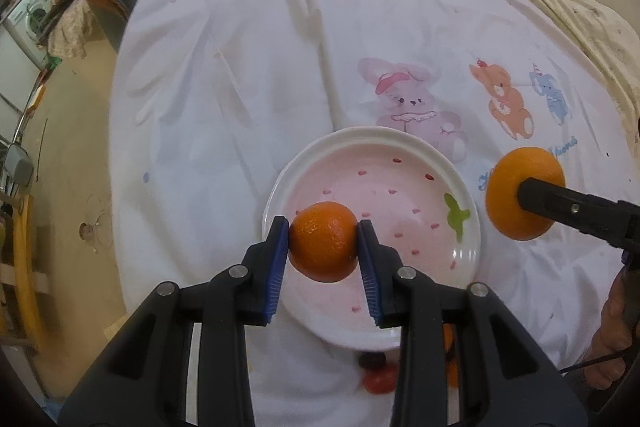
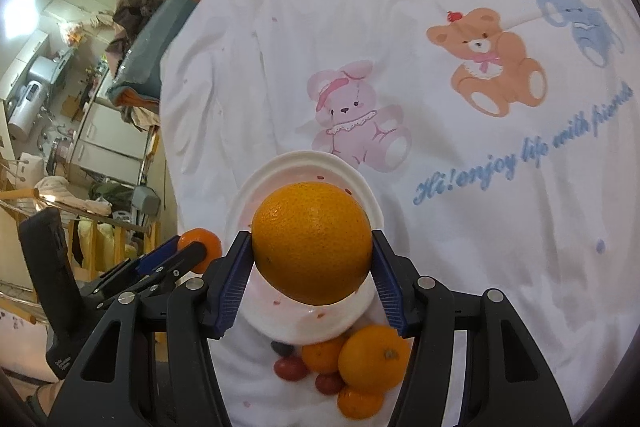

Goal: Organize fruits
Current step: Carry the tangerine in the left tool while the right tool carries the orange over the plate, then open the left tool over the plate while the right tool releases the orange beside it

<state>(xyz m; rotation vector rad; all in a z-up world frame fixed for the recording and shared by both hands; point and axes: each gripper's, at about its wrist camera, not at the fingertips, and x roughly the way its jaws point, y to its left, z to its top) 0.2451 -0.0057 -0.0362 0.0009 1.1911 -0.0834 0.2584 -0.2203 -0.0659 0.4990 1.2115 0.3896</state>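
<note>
Fruits are mostly unsorted: plate (image 1: 276, 187) empty, left gripper (image 1: 323, 241) clamping a mandarin (image 1: 324, 239), right gripper (image 2: 312, 259) clamping an orange (image 2: 312, 243), a pile (image 2: 352, 367) waiting.

We hold a small orange (image 1: 323, 241) tight between the blue pads of our left gripper (image 1: 323, 247), low in the middle of the frame. Under it sits a white plate (image 1: 372, 337) with pink dots. At the right edge, our right gripper (image 1: 532, 197) pinches a bigger orange (image 1: 516, 183) over the white sheet (image 1: 240, 67). Cartoon animals (image 1: 416, 103) are printed above the plate.
</note>
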